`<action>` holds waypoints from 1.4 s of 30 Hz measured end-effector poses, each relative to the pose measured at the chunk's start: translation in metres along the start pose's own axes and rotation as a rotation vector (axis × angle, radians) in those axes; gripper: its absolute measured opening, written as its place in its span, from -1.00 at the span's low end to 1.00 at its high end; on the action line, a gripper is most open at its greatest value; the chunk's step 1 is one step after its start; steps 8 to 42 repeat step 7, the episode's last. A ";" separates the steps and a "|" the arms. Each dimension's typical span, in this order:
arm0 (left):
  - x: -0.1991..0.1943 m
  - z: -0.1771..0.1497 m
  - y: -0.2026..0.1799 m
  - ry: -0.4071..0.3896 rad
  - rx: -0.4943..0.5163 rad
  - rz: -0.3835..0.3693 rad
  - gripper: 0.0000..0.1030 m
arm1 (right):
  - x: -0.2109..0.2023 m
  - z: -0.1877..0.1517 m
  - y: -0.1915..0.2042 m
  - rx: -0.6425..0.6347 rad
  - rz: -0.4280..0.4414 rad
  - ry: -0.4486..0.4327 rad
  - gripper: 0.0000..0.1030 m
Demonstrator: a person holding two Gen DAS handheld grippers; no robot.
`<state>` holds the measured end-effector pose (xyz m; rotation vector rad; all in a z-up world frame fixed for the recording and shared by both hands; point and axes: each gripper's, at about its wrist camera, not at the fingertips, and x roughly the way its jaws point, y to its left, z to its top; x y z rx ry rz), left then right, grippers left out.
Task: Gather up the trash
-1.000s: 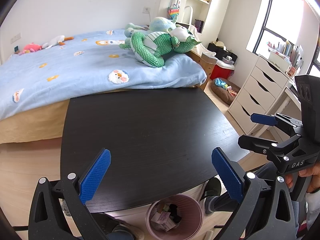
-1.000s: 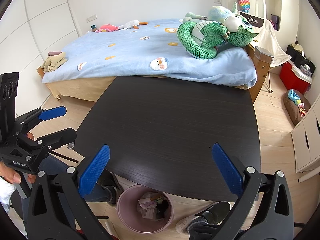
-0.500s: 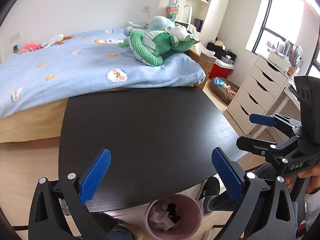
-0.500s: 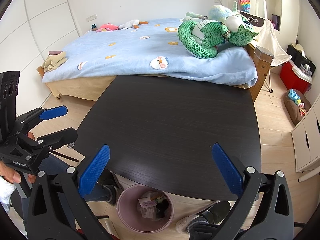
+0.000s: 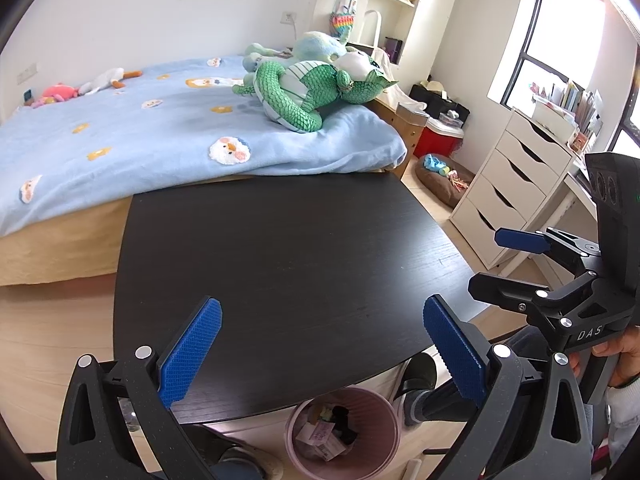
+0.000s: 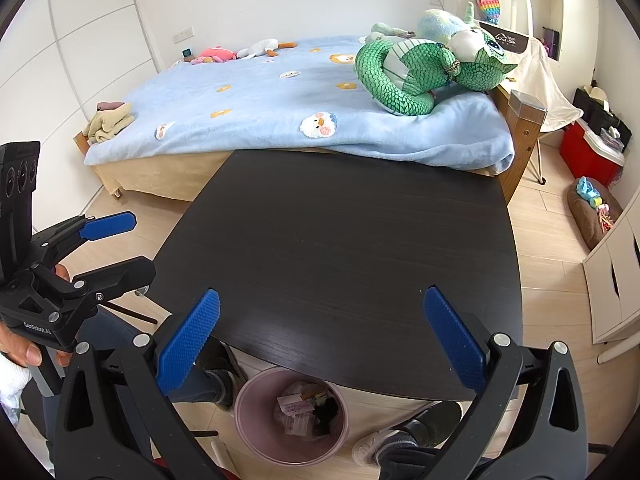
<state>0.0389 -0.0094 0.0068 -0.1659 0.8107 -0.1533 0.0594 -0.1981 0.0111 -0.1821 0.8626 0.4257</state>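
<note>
A pink trash bin (image 5: 380,448) stands on the floor under the near edge of the black table (image 5: 280,248); it holds paper wrappers and dark scraps (image 6: 304,408). The bin also shows in the right wrist view (image 6: 256,436). My left gripper (image 5: 320,352) is open and empty above the table's near edge. My right gripper (image 6: 320,344) is open and empty above the same edge. Each gripper shows in the other's view, the right one at the right (image 5: 508,264) and the left one at the left (image 6: 116,244).
A bed with a blue blanket (image 5: 140,136) butts against the table's far edge, with a green plush dragon (image 5: 312,92) on it. White drawers (image 5: 516,184) stand at the right. The person's feet in shoes (image 6: 400,436) are beside the bin.
Both views have shifted only slightly; the left wrist view has tipped a little, so the table sits lower. Both grippers stay open and empty.
</note>
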 end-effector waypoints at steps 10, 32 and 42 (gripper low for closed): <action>-0.004 0.002 -0.005 -0.006 0.026 0.035 0.88 | -0.006 -0.006 -0.001 0.002 -0.003 -0.009 0.95; -0.004 0.002 -0.005 -0.006 0.026 0.035 0.88 | -0.006 -0.006 -0.001 0.002 -0.003 -0.009 0.95; -0.004 0.002 -0.005 -0.006 0.026 0.035 0.88 | -0.006 -0.006 -0.001 0.002 -0.003 -0.009 0.95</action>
